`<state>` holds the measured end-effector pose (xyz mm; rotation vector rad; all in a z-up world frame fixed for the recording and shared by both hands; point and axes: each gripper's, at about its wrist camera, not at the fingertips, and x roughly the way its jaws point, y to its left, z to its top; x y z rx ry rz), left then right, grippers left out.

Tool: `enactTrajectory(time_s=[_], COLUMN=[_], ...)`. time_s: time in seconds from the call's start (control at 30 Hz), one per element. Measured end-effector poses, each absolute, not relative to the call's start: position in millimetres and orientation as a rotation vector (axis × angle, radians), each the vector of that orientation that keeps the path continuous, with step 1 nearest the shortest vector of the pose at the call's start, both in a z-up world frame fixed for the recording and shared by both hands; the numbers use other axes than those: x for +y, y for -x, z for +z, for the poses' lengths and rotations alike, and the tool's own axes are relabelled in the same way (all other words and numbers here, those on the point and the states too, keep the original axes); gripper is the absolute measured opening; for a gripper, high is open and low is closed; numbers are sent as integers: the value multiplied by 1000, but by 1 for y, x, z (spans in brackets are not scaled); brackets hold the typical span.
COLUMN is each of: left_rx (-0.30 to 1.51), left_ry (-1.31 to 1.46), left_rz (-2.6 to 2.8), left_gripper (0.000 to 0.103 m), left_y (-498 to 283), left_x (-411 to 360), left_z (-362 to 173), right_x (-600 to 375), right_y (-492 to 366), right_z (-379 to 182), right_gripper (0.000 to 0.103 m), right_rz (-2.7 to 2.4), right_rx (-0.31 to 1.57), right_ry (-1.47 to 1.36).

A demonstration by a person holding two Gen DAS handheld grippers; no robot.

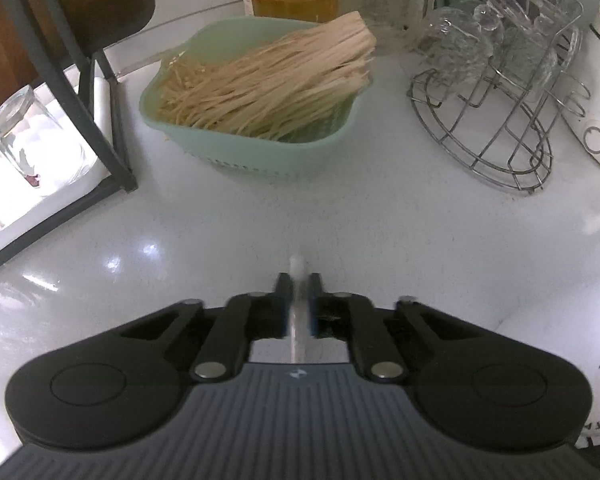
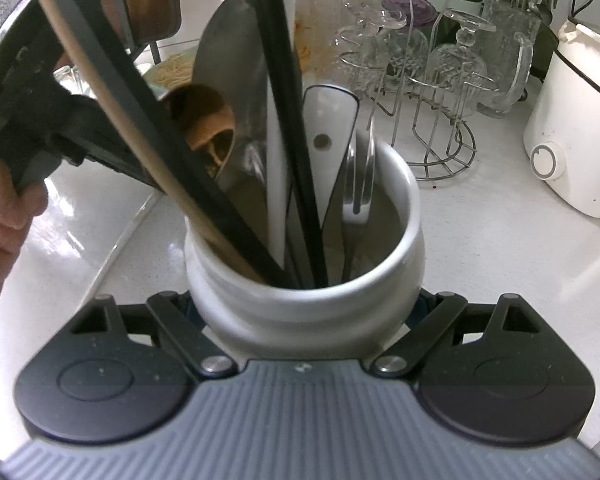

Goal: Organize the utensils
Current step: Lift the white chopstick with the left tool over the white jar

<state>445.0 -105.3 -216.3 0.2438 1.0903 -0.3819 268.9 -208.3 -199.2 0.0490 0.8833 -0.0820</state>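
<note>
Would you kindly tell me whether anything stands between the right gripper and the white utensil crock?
Nothing visible does: the white crock sits directly between the right gripper's fingers, with the pads at its sides. The left gripper, shut on a thin pale handle, is off to its left.

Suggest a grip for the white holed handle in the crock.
Take the white handle, probably at its top end by the hole, from above: that end stands clear of the crock rim, black handles crowd its left, a metal utensil its right.
</note>
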Motion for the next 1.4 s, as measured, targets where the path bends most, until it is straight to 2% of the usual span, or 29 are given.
enactTrajectory(time_s=[0.3,0.93,1.4], left_rx=[1048,762,678], left_ry=[-262,-119,-72], left_rz=[-377,-511,-641], left_gripper=[7,7,7], left_y=[-430,-335,-304], left_x=[-97,-72,-81], left_z=[-209,-72,-30], right_x=[-209,-205,-205], right_y=[-269,-273,-269], right_z=[-199,-199,-200], right_gripper=[92,92,92], right_rz=[-74,-7,7], right_rx=[883,874,857], right_ry=[-48,-17,-18])
